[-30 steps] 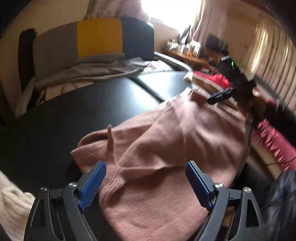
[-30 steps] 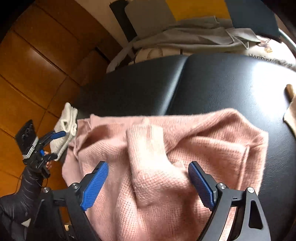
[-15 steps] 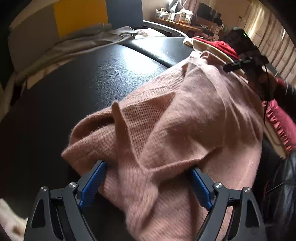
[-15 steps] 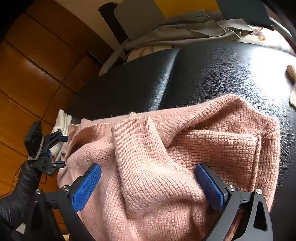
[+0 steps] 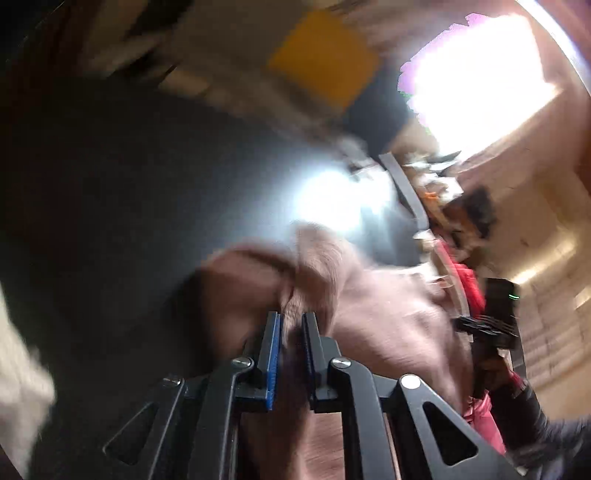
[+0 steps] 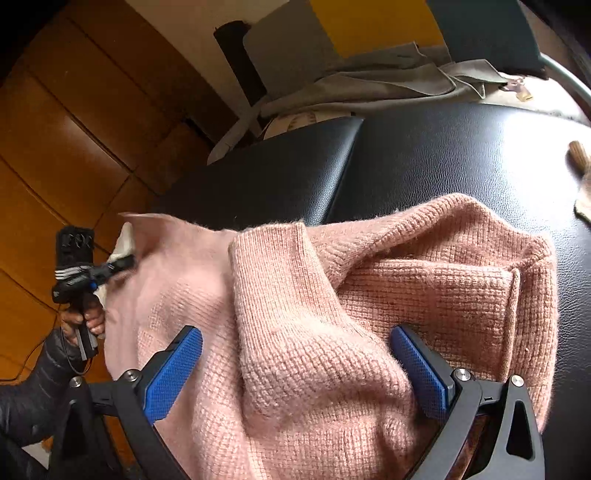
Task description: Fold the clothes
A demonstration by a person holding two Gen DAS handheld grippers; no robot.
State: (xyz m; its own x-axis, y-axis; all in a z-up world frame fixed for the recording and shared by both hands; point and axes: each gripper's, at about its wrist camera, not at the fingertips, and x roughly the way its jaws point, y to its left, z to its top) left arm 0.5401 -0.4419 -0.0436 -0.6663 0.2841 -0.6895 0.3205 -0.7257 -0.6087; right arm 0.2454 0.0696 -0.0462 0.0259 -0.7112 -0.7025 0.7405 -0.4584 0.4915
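1. The pink knit sweater (image 6: 388, 295) lies bunched on the black padded surface (image 6: 443, 158), near its front edge, with a thick fold or sleeve running down the middle towards the right wrist camera.
2. In the left wrist view, which is badly blurred, the same sweater (image 5: 369, 314) appears as a rumpled pink mass with one edge raised from the surface (image 5: 147, 203).
3. The left gripper (image 5: 291, 325) has its fingers (image 5: 272, 350) drawn almost together, pinching a ridge of the sweater's fabric between the blue pads.
4. From the right wrist view, the left gripper (image 6: 110, 267) is at the far left corner of the sweater, held in the person's left hand (image 6: 83, 317); that corner of the knit is lifted off the surface.
5. The right gripper (image 6: 295, 369) has its fingers (image 6: 173, 373) spread wide, one on each side of the central fold. The knit bulges between them and touches the right-hand pad, but nothing is clamped.
6. The right gripper (image 5: 487, 325) also shows dimly in the left wrist view at the sweater's right edge, too blurred to read its fingers.
7. A grey garment (image 6: 388, 85) lies heaped beyond the far edge of the surface.
8. Behind it stand yellow (image 6: 369, 26), grey and dark panels.
9. A white cloth (image 6: 123, 240) peeks out beside the lifted corner, over the wooden floor (image 6: 55, 147).
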